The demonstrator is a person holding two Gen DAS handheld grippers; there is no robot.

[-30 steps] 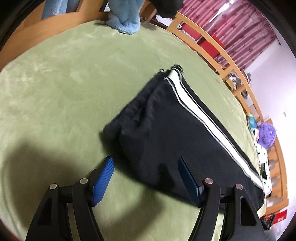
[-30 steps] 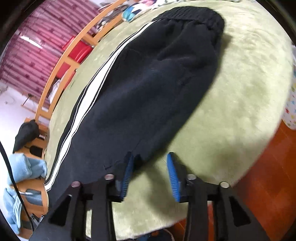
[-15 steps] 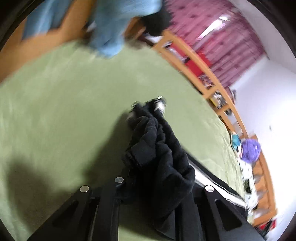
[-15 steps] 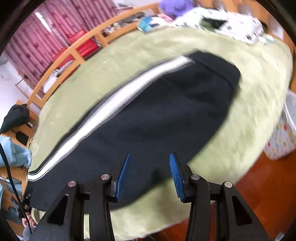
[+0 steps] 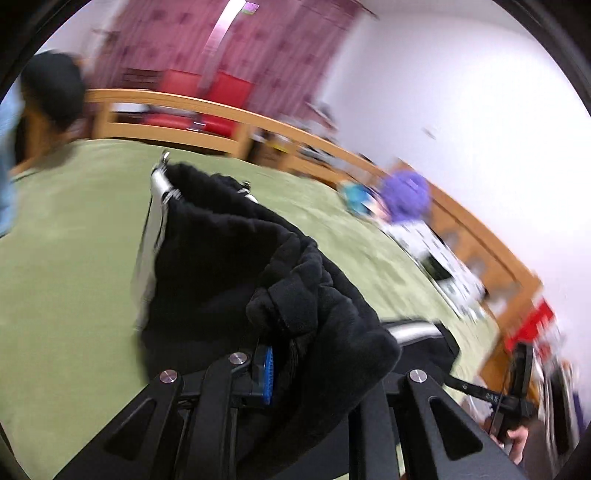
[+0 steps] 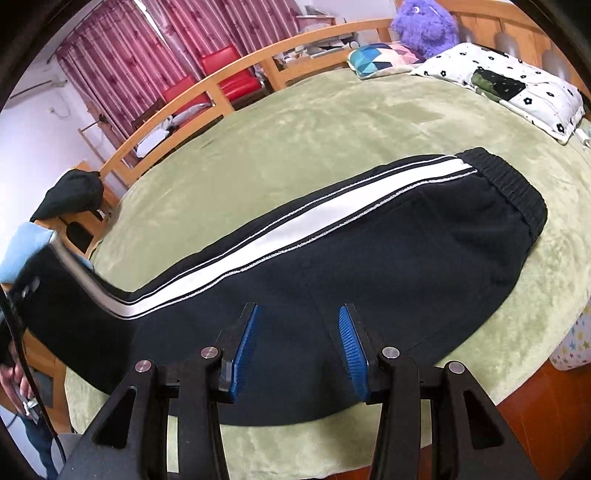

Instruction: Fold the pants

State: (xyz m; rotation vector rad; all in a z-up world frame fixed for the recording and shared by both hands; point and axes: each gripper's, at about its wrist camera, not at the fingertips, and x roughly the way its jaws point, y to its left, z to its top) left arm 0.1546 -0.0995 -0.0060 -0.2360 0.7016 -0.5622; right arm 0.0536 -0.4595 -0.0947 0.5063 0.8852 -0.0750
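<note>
Black pants [image 6: 369,266] with a white side stripe lie lengthwise on the green bed cover [image 6: 295,140], waistband at the right. My right gripper [image 6: 299,350] is open and empty, hovering just above the pants' near edge at mid-leg. My left gripper [image 5: 291,369] is shut on the bunched leg end of the pants [image 5: 258,266] and holds it lifted off the bed; the fabric drapes over and hides the right finger. In the right wrist view the lifted leg end [image 6: 55,288] rises at the far left.
A wooden bed rail [image 6: 229,74] curves along the far side, with red chairs [image 6: 221,66] behind. A white patterned pillow [image 6: 509,81], a coloured cushion [image 6: 380,55] and a purple plush toy [image 6: 424,26] lie beyond the waistband. A black cloth [image 6: 70,195] hangs on the frame.
My left gripper closed on the leg end and lifted it, swinging toward the waistband side. My right gripper rose and moved back from the pants' edge, staying open.
</note>
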